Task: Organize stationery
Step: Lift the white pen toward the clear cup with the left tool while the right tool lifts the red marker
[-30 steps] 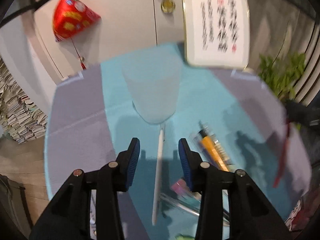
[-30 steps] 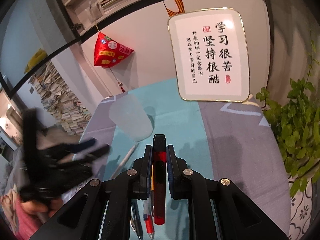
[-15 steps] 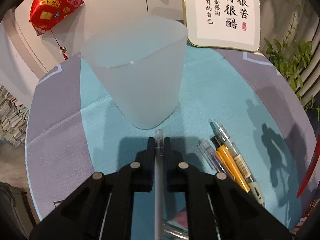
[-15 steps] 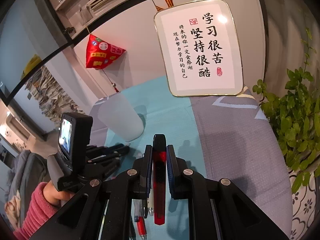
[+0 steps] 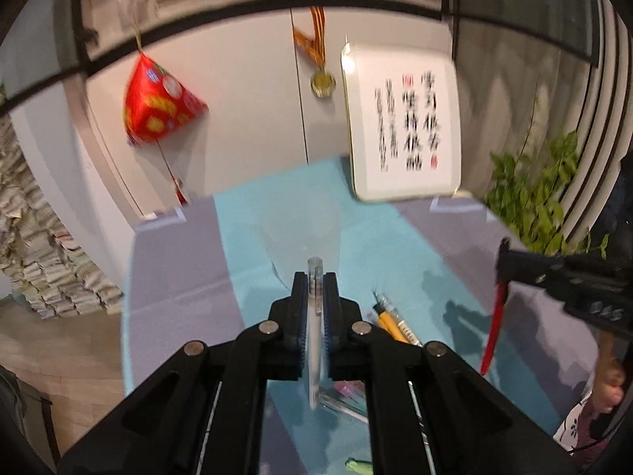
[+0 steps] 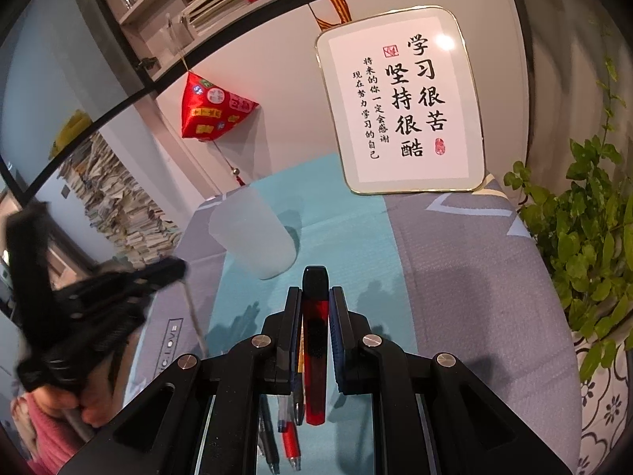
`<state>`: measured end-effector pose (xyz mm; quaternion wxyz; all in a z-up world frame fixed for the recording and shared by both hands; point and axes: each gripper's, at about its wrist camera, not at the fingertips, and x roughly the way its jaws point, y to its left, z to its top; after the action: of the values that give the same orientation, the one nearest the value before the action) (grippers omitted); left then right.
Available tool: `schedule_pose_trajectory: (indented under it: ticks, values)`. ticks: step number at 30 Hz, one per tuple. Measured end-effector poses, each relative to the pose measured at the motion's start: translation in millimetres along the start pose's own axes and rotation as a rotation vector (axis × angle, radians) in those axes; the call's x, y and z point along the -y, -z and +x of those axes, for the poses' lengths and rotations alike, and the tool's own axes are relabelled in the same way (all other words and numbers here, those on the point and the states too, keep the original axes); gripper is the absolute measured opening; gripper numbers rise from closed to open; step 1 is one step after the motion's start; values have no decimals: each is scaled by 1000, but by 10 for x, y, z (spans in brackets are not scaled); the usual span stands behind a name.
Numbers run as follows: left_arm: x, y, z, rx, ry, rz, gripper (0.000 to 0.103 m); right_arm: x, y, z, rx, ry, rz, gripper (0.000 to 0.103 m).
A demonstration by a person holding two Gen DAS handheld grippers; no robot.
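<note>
My left gripper (image 5: pixel 315 279) is shut on a clear white pen (image 5: pixel 315 328) and holds it above the table, in front of the frosted plastic cup (image 5: pixel 302 229). My right gripper (image 6: pixel 315 293) is shut on a red and black utility knife (image 6: pixel 315 340), lifted above the table. The cup (image 6: pixel 255 237) stands upright ahead and left of it. In the right wrist view the left gripper (image 6: pixel 91 308) shows at the left with the pen hanging down. In the left wrist view the right gripper (image 5: pixel 569 281) shows at the right with the red knife (image 5: pixel 494 328).
Yellow and clear pens (image 5: pixel 395 322) lie on the teal mat right of my left gripper. Black, blue and red pens (image 6: pixel 285 431) lie under my right gripper. A framed calligraphy board (image 6: pixel 403 99) leans at the back. A green plant (image 6: pixel 585 237) stands at the right edge.
My left gripper closed on the white pen, then lifted it off the mat and pulled back from the cup. My right gripper kept hold of the red knife and barely moved.
</note>
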<state>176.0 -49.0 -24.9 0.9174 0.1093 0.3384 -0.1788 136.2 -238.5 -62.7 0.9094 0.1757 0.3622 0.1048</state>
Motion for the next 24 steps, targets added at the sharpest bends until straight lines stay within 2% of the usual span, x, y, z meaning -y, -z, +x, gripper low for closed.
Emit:
schedule_pose_trajectory:
  ticks: [4,13,18,20,24]
  values:
    - [-56,-127,-232,72,-13,-9,5,-39,14,-54,8,-9,-3,14]
    - [-113,-680,-281,182,-41,-28,5,-62,34,-125,19,-9,-6,14]
    - [-217,-920,-114,236,-45,-84,5,-29,8,-139,28,4,0,14]
    - [-273,-966,-22,249,-70,-101,5,-13,-11,-129,31,13,0,14]
    - [-397,-943,206,217,-50,-149,5,6,-99,-63,42,54,-15,14]
